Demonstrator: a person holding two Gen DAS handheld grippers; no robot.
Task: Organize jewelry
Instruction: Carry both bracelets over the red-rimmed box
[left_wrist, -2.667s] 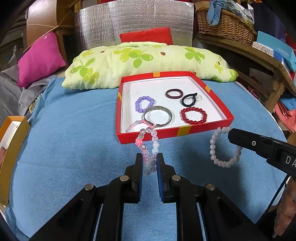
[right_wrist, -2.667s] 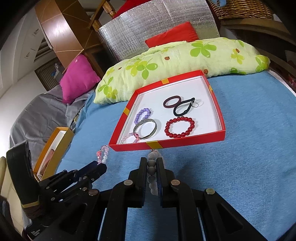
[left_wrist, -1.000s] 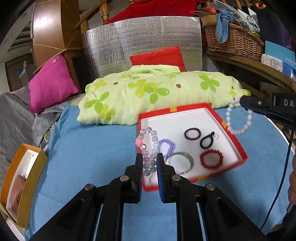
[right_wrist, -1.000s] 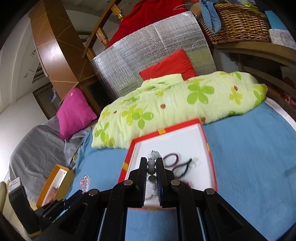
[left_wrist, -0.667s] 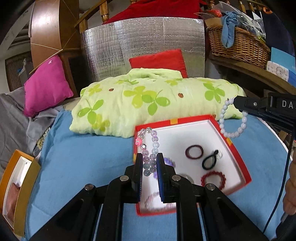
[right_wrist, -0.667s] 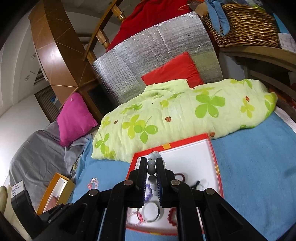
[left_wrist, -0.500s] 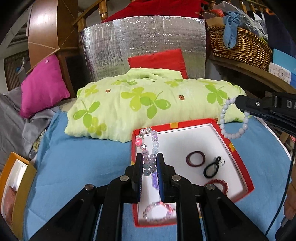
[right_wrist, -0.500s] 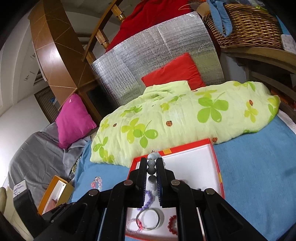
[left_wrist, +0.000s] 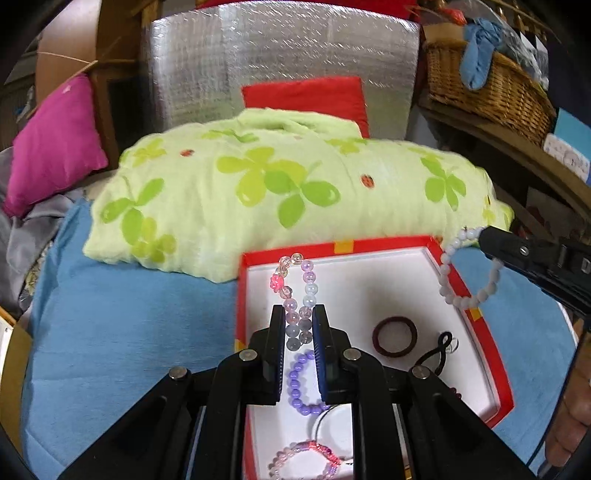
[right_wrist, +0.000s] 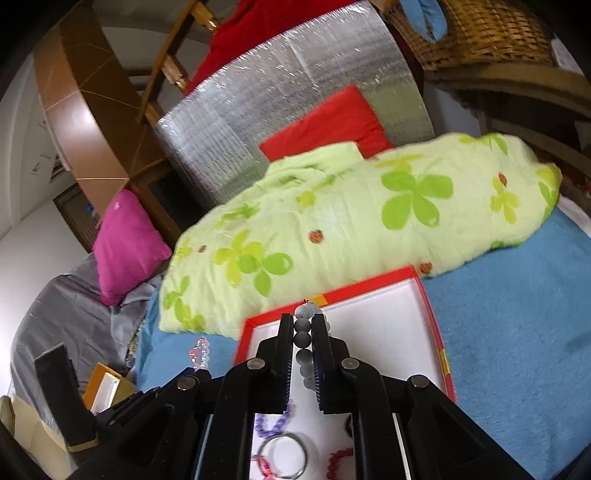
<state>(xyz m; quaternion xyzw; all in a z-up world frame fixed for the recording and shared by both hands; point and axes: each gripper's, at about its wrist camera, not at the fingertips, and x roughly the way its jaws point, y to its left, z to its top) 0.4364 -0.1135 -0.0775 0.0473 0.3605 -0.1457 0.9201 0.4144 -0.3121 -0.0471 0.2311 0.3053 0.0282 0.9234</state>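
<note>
Between the closed jaws of the left gripper (left_wrist: 299, 332) hangs a pastel bead bracelet (left_wrist: 295, 284) with one pink flower bead, its loop standing up past the fingertips. A few seconds ago this gripper was over the blue blanket (left_wrist: 129, 314) in front of the red tray (left_wrist: 476, 314); now it has come forward, and the tray's white floor lies straight beneath and ahead of the jaws. Under the jaws rest a purple bead bracelet (left_wrist: 299, 384) and a pink one (left_wrist: 306, 458). To their right lie a dark ring band (left_wrist: 394, 335) and a black hair tie (left_wrist: 436, 350).

Further right, the right gripper (right_wrist: 303, 332) is clamped on a pale grey bead bracelet (left_wrist: 465, 273), which dangles over the tray's right rim in the left camera. It too has travelled forward, so in its own view the tray's empty far corner sits just past its fingertips, with a silver bangle (right_wrist: 282, 458) below.

Both bracelets now look to be above the tray rather than outside it. The likely next step is to lower each a little and let go over bare white floor, away from pieces already lying there.
</note>
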